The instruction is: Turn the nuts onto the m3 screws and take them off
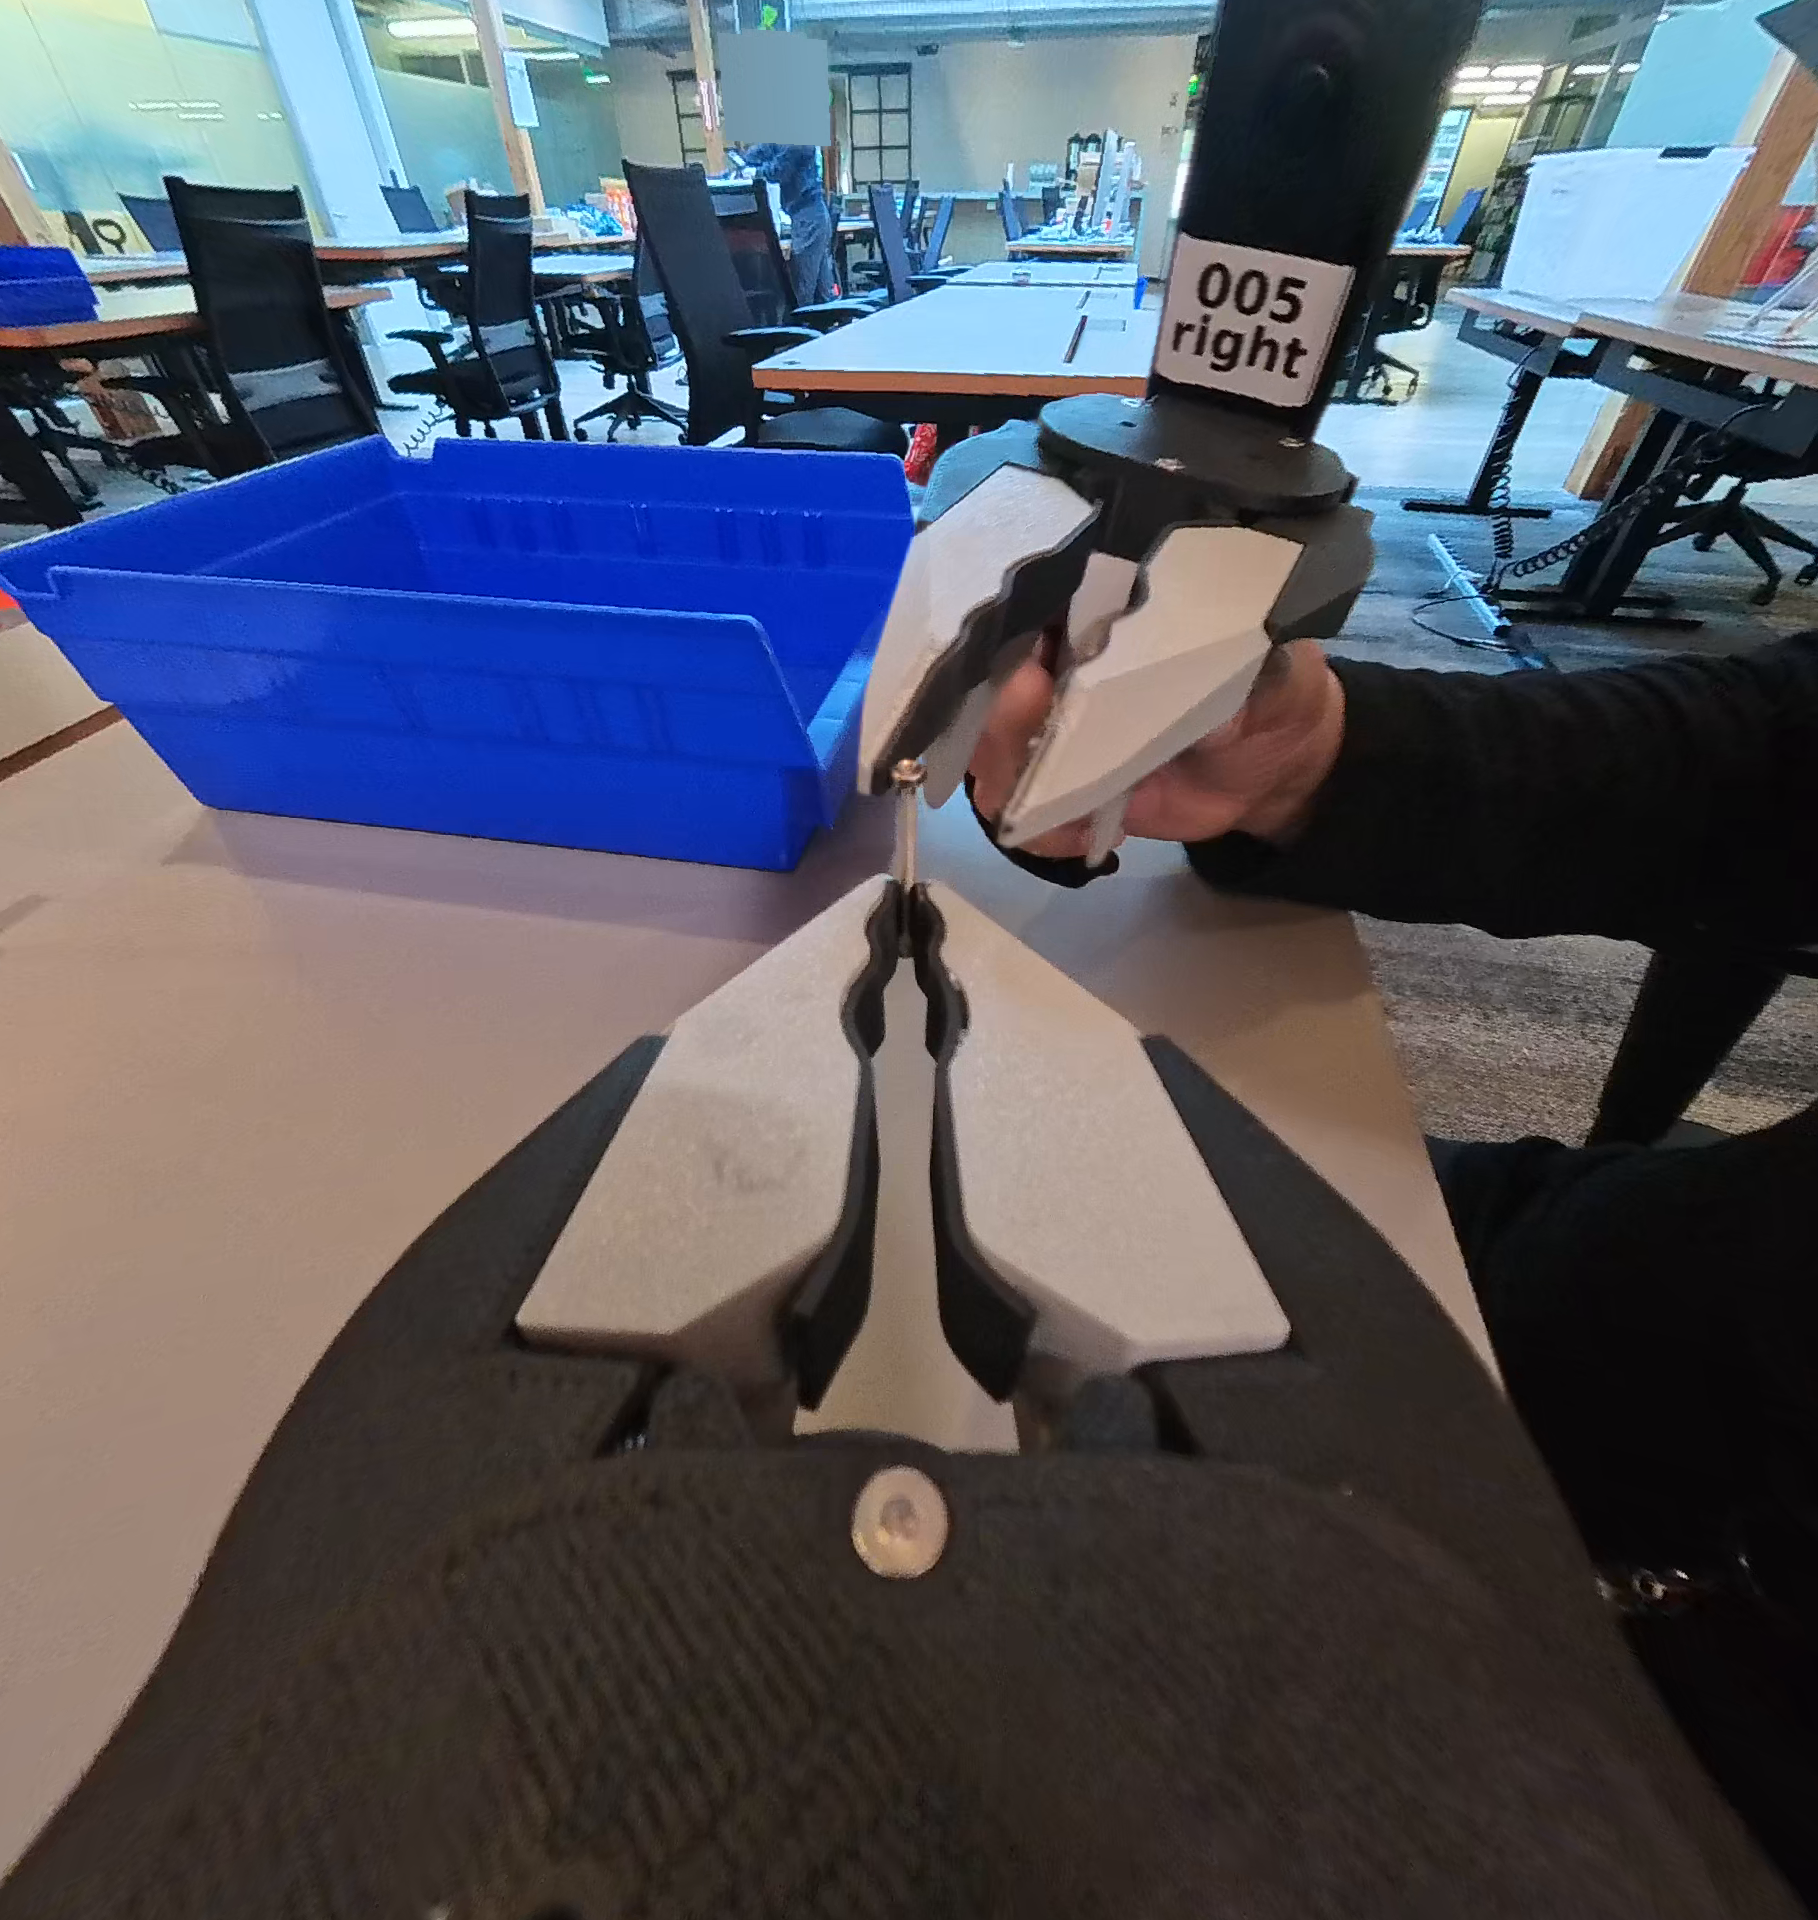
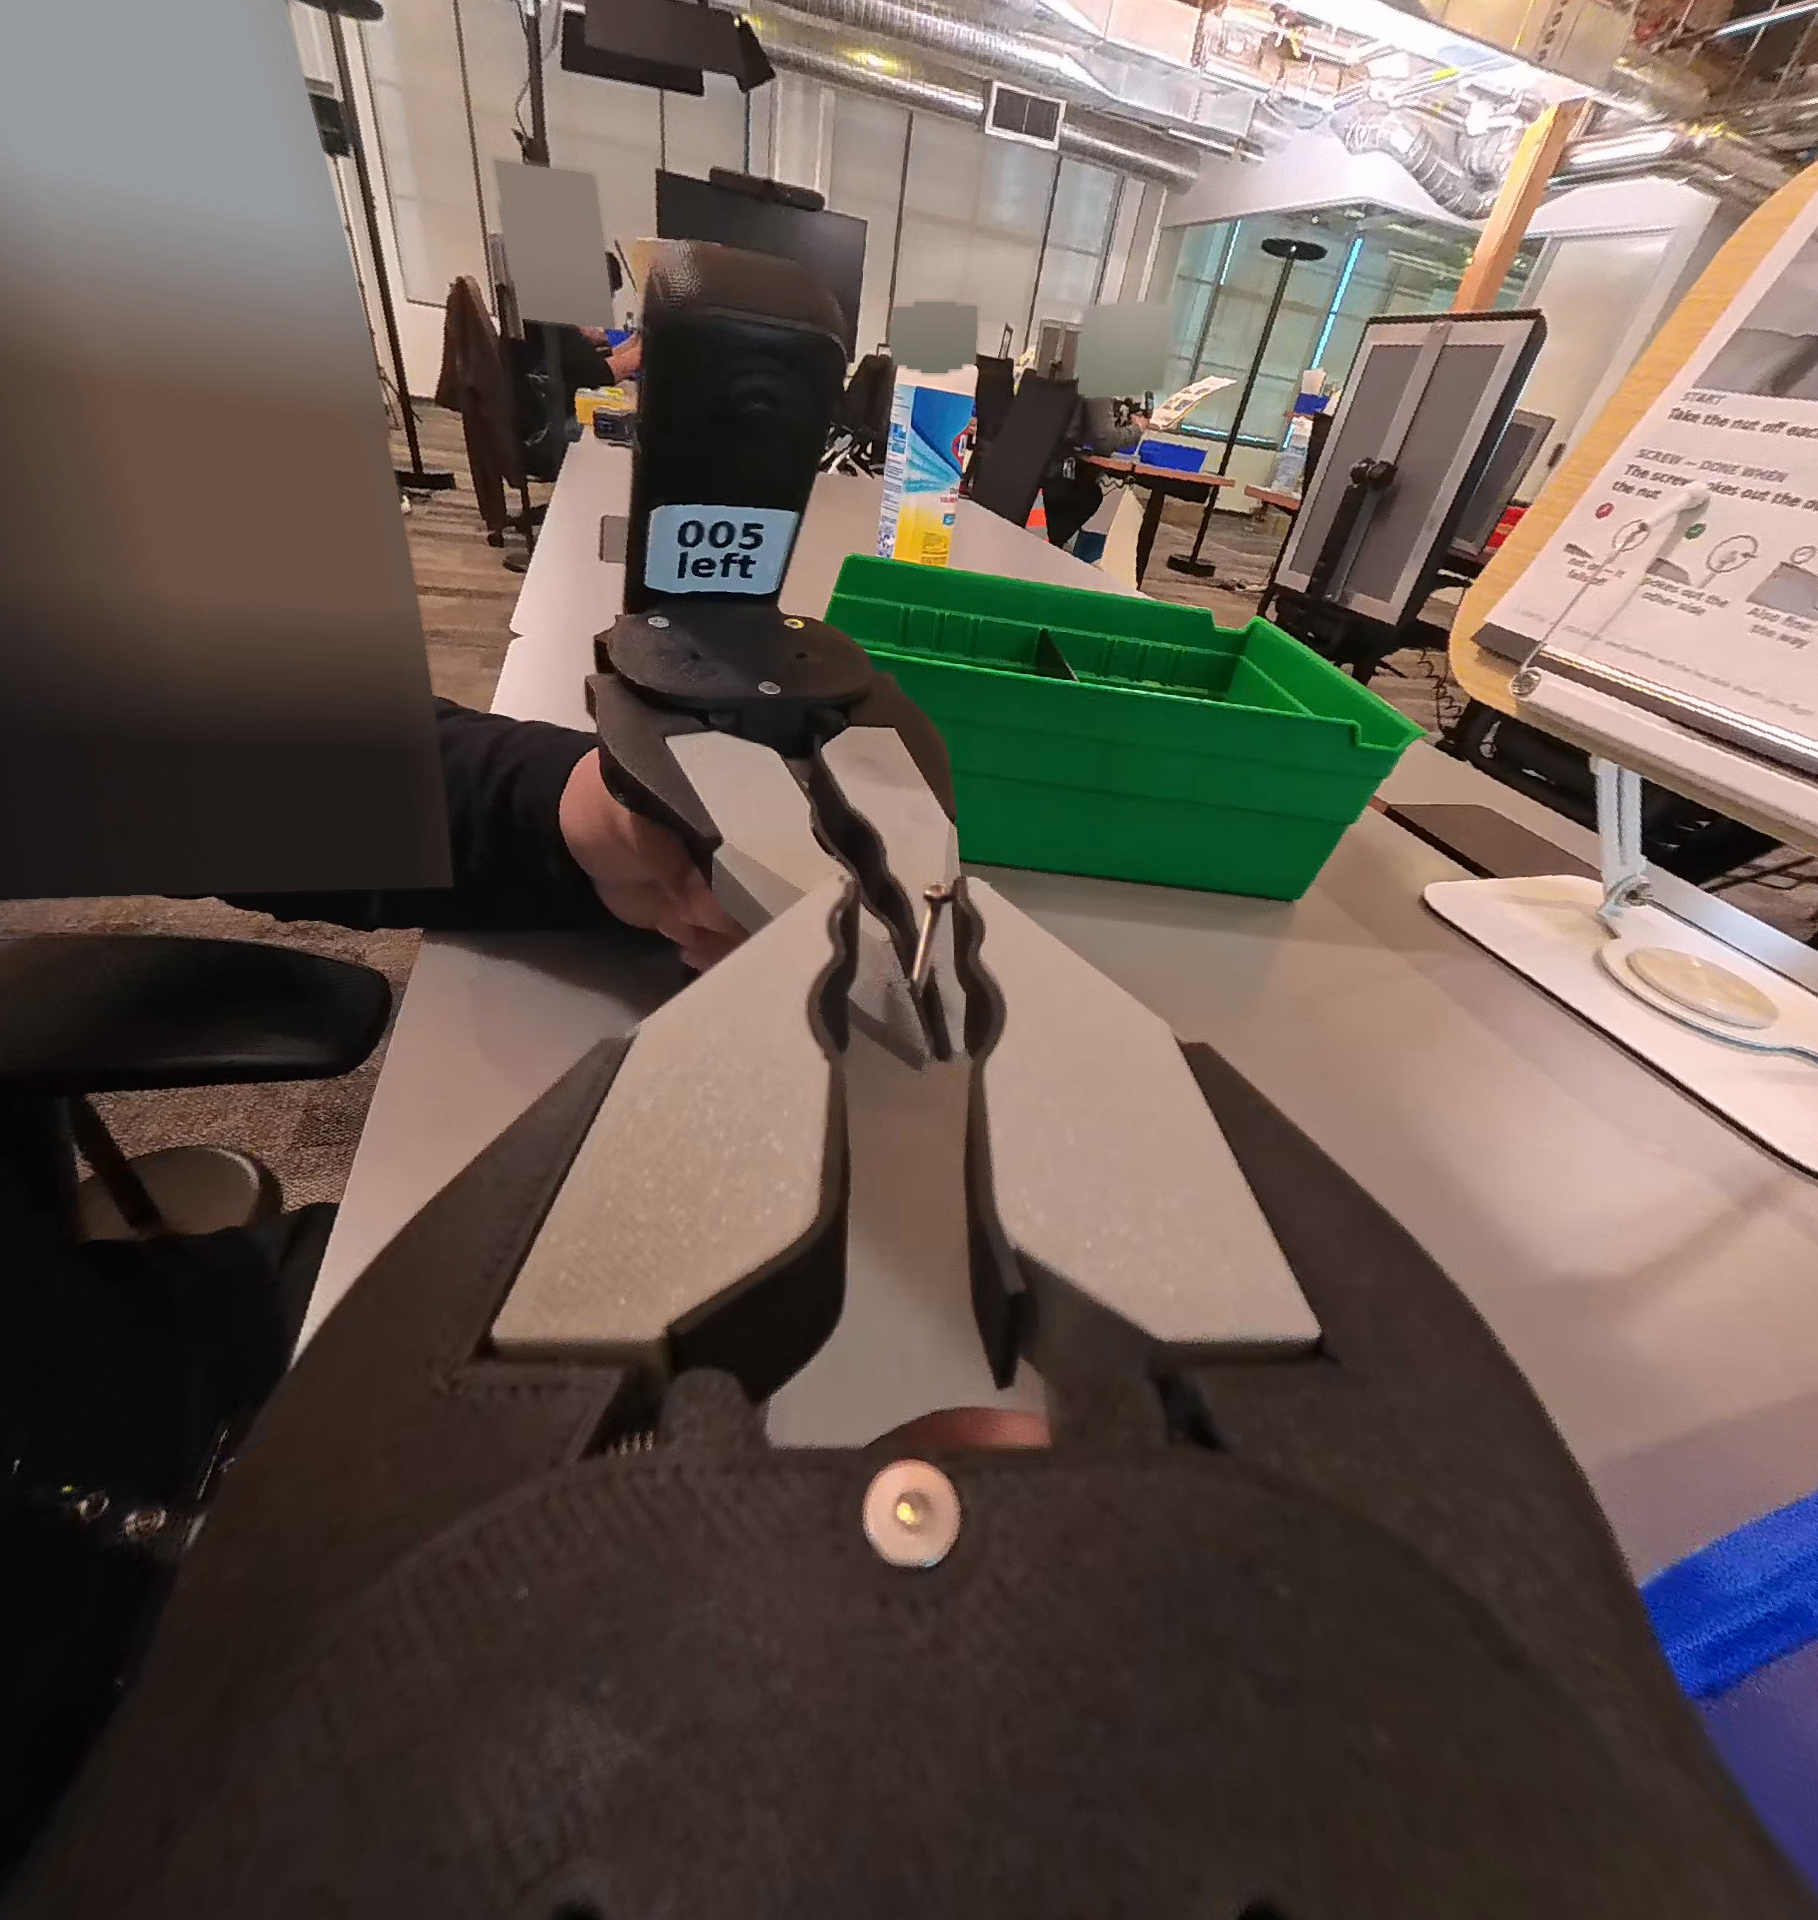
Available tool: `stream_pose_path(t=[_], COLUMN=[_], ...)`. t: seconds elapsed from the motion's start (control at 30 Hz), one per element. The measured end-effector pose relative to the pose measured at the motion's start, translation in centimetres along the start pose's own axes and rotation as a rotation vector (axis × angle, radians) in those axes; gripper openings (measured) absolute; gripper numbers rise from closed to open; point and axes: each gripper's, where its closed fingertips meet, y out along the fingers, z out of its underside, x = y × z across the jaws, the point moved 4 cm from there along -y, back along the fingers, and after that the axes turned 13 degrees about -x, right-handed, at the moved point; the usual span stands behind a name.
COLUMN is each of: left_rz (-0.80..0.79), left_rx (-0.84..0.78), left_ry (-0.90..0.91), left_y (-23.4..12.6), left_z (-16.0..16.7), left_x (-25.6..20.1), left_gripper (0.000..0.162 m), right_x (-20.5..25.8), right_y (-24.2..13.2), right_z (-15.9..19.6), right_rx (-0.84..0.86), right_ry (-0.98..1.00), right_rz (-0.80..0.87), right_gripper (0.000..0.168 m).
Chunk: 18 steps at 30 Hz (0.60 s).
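My left gripper (image 1: 907, 902) is shut on the lower end of a thin silver M3 screw (image 1: 910, 831), which stands upright above the grey table (image 1: 261, 1091). A small wider piece, nut or head, sits at the screw's top (image 1: 907, 771). My right gripper (image 1: 944, 802) is open, and one fingertip (image 1: 882, 764) touches that top end. In the right wrist view the screw (image 2: 928, 940) stands between my right gripper's (image 2: 905, 906) parted fingers, close to the right finger. The left gripper (image 2: 936, 1049) pinches the screw's far end.
A blue bin (image 1: 448, 665) stands on the table at the left behind the grippers; its corner shows in the right wrist view (image 2: 1767, 1600). A green bin (image 2: 1144, 790) stands beyond the grippers. An instruction sheet on a white stand (image 2: 1715, 540) is at the right. A canister (image 2: 920, 478) stands behind the green bin. My two grippers' fingertips are within a few centimetres of each other.
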Motion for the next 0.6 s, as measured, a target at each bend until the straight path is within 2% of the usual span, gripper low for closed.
stream_pose_path(t=[0.07, 0.17, 0.33, 0.6], left_rz=[0.015, 0.026, 0.036, 0.002], left_rx=[-0.006, -0.016, -0.015, 0.004], left_ry=[-0.015, -0.010, -0.009, -0.011], left_y=[0.0, 0.0, 0.1, 0.1], left_z=[0.0, -0.2, -0.1, 0.1], left_x=[-0.1, -0.4, -0.5, 0.0], left_gripper=[0.000, 0.000, 0.000, 0.000], right_x=[-0.2, -0.1, 0.8, 0.3], right_y=[0.1, 0.9, 1.9, 0.9], right_z=[0.0, 0.1, 0.3, 0.4], right_rx=[-0.005, -0.002, 0.005, 0.008], right_ry=[0.005, 0.027, 0.007, 0.001], right_rz=[0.004, -0.009, -0.041, 0.001], right_gripper=[0.014, 0.023, 0.024, 0.020])
